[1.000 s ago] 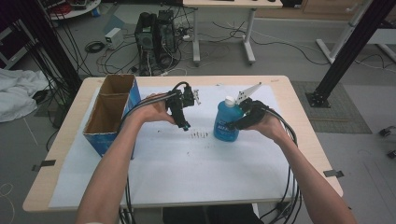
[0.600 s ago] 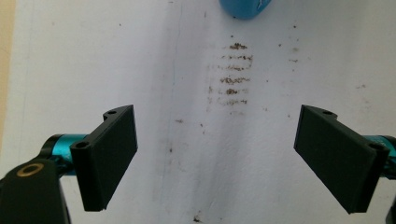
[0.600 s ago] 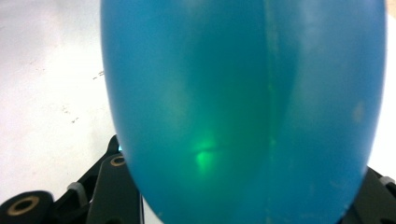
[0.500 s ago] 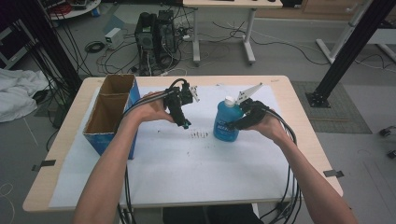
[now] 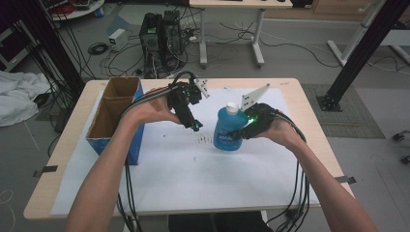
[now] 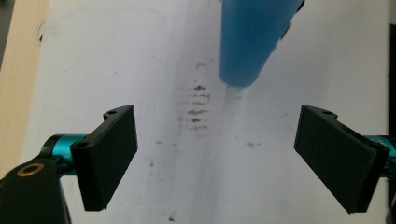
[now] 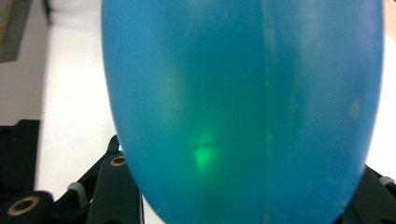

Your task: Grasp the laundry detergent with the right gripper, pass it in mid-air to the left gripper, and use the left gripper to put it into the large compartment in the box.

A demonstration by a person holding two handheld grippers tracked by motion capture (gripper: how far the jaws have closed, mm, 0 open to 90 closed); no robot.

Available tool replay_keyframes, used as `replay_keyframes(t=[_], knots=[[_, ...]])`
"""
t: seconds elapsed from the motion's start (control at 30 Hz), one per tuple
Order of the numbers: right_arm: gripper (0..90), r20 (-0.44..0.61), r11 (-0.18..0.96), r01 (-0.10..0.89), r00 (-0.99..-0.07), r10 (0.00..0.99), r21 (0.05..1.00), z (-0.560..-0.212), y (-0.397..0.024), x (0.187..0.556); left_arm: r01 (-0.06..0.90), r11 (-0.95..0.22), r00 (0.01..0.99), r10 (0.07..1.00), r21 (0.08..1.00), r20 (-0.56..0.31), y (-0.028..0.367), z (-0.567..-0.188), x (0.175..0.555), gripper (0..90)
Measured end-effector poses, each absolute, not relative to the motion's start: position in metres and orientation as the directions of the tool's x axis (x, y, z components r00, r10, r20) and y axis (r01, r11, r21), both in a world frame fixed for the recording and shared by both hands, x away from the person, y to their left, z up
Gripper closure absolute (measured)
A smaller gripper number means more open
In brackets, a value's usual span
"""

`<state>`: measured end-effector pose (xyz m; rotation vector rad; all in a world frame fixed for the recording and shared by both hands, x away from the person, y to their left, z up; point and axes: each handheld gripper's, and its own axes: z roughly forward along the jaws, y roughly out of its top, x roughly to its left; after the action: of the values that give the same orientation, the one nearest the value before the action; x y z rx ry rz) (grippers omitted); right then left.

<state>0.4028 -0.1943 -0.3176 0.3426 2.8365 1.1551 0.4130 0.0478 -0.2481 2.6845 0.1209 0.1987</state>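
A blue bottle (image 5: 226,131) with a white cap stands tilted over the white paper (image 5: 193,179). My right gripper (image 5: 240,134) is shut on its lower body from the right. In the right gripper view the bottle (image 7: 243,107) bulges between the black jaws. My left gripper (image 5: 196,126) hangs above the paper left of the bottle, pointing down, with nothing in it. In the left gripper view it (image 6: 233,158) stands open, and the bottle's base (image 6: 252,42) shows beyond it, above a patch of brown marks (image 6: 198,105).
An open cardboard box (image 5: 116,108) with a blue side stands at the table's left. The brown marks (image 5: 206,140) lie on the paper between the grippers. Cables trail from both grippers over the front edge. The wooden table rim (image 5: 309,116) shows beyond the paper.
Both hands have risen a little. The left gripper's tip has swung slightly toward the bottle, and the right gripper has kept its hold on the bottle.
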Motion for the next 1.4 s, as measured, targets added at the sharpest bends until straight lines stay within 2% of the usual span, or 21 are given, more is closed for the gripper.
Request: replay_keyframes(t=[0.27, 0.3, 0.37, 0.43, 0.47, 0.53, 0.87, 0.93, 0.97, 1.0, 1.17, 1.23, 1.4], knots=[[46.2, 0.013, 0.710, 0.103, -0.991, 0.131, 0.696, -0.299, -0.175, 0.386, 0.042, -0.889, 0.993, 0.086, 0.456, 0.076, 0.032, -0.220, 0.388, 13.4], [46.2, 0.038, 0.719, 0.123, -0.990, 0.134, 0.684, -0.298, -0.172, 0.382, 0.039, -0.887, 0.994, 0.081, 0.461, 0.072, 0.030, -0.218, 0.386, 13.4], [46.2, 0.013, 0.709, 0.087, -0.994, 0.109, 0.700, -0.298, -0.167, 0.381, 0.027, -0.883, 0.996, 0.066, 0.469, 0.068, 0.026, -0.216, 0.383, 13.4], [46.2, 0.032, 0.716, 0.106, -0.993, 0.116, 0.690, -0.296, -0.166, 0.379, 0.027, -0.886, 0.996, 0.066, 0.464, 0.068, 0.024, -0.216, 0.382, 13.4], [46.1, -0.014, 0.713, 0.057, -0.996, 0.093, 0.699, -0.297, -0.161, 0.380, 0.024, -0.894, 0.996, 0.061, 0.447, 0.069, 0.021, -0.218, 0.380, 13.4], [46.1, -0.018, 0.715, 0.051, -0.996, 0.089, 0.698, -0.297, -0.160, 0.381, 0.020, -0.902, 0.996, 0.056, 0.430, 0.072, 0.018, -0.219, 0.379, 13.4], [46.1, -0.026, 0.723, 0.046, -0.996, 0.088, 0.690, -0.306, -0.152, 0.382, 0.009, -0.910, 0.997, 0.038, 0.415, 0.063, 0.003, -0.228, 0.377, 13.4], [46.1, -0.012, 0.726, 0.069, -0.994, 0.106, 0.684, -0.307, -0.152, 0.380, 0.005, -0.909, 0.998, 0.033, 0.417, 0.060, 0.002, -0.229, 0.377, 13.4], [46.0, -0.010, 0.728, 0.069, -0.994, 0.104, 0.682, -0.307, -0.152, 0.380, 0.004, -0.911, 0.998, 0.029, 0.413, 0.056, 0.002, -0.229, 0.376, 14.2], [46.0, -0.002, 0.724, 0.079, -0.994, 0.111, 0.685, -0.308, -0.151, 0.380, 0.002, -0.909, 0.998, 0.029, 0.416, 0.058, 0.001, -0.229, 0.376, 18.9], [46.0, -0.028, 0.726, 0.040, -0.996, 0.081, 0.686, -0.310, -0.152, 0.383, 0.000, -0.912, 0.998, 0.026, 0.411, 0.057, 0.000, -0.231, 0.375, 19.0], [46.0, 0.026, 0.718, 0.103, -0.993, 0.118, 0.689, -0.310, -0.150, 0.378, -0.003, -0.917, 0.997, 0.027, 0.399, 0.068, 0.000, -0.232, 0.376, 20.8], [46.0, 0.016, 0.713, 0.098, -0.993, 0.120, 0.694, -0.311, -0.150, 0.379, 0.005, -0.918, 0.997, 0.034, 0.396, 0.066, 0.000, -0.234, 0.377, 22.3]])
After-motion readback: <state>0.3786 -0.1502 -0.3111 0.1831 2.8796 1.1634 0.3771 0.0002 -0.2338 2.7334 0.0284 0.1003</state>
